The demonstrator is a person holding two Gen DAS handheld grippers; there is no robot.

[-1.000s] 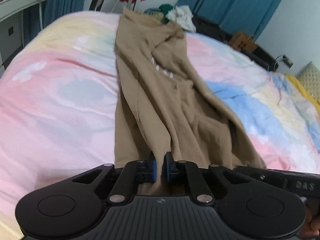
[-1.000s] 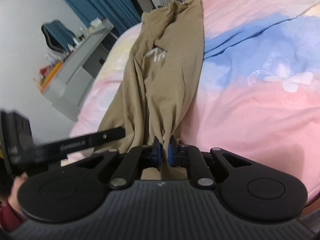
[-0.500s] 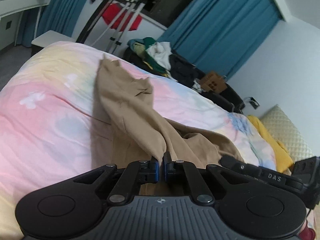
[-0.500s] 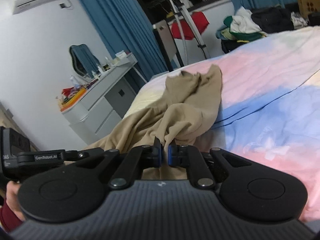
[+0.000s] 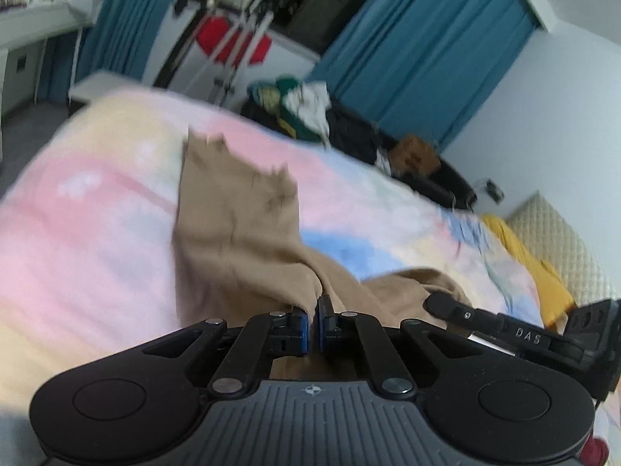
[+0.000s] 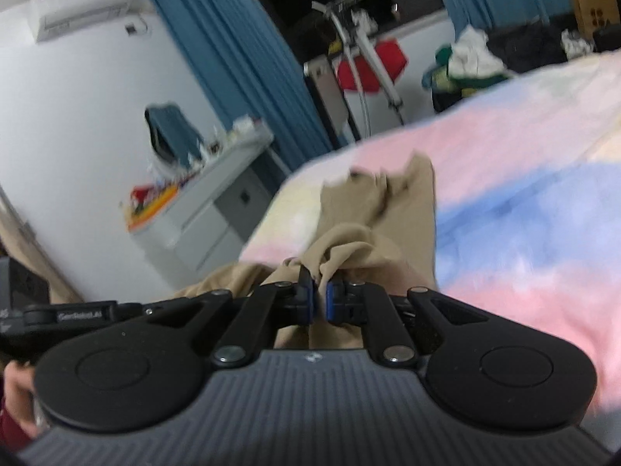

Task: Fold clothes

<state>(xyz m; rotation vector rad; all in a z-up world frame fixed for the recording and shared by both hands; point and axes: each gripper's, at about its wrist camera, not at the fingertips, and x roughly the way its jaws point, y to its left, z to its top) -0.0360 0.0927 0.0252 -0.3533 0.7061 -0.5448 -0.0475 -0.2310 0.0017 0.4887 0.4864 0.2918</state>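
A tan garment [image 5: 236, 225] lies lengthwise on the pastel bedspread [image 5: 85, 240], its far end flat and its near end lifted and bunched. My left gripper [image 5: 313, 324] is shut on the garment's near edge. The right gripper's arm shows at the right in the left wrist view [image 5: 504, 322]. In the right wrist view the garment [image 6: 392, 209] runs away from me, and my right gripper [image 6: 320, 298] is shut on a bunched fold of it. Both views are motion-blurred.
Beyond the bed stand a drying rack with a red item [image 5: 233, 42], a pile of clothes [image 5: 306, 105], blue curtains [image 5: 419, 58] and a cardboard box [image 5: 415, 155]. A grey desk with clutter [image 6: 202, 202] stands left of the bed. A yellow cloth [image 5: 531, 268] lies at the right.
Both grippers have lifted the garment's near end and carried it forward toward the far end. The cloth now bunches in the middle and the flat part looks shorter.
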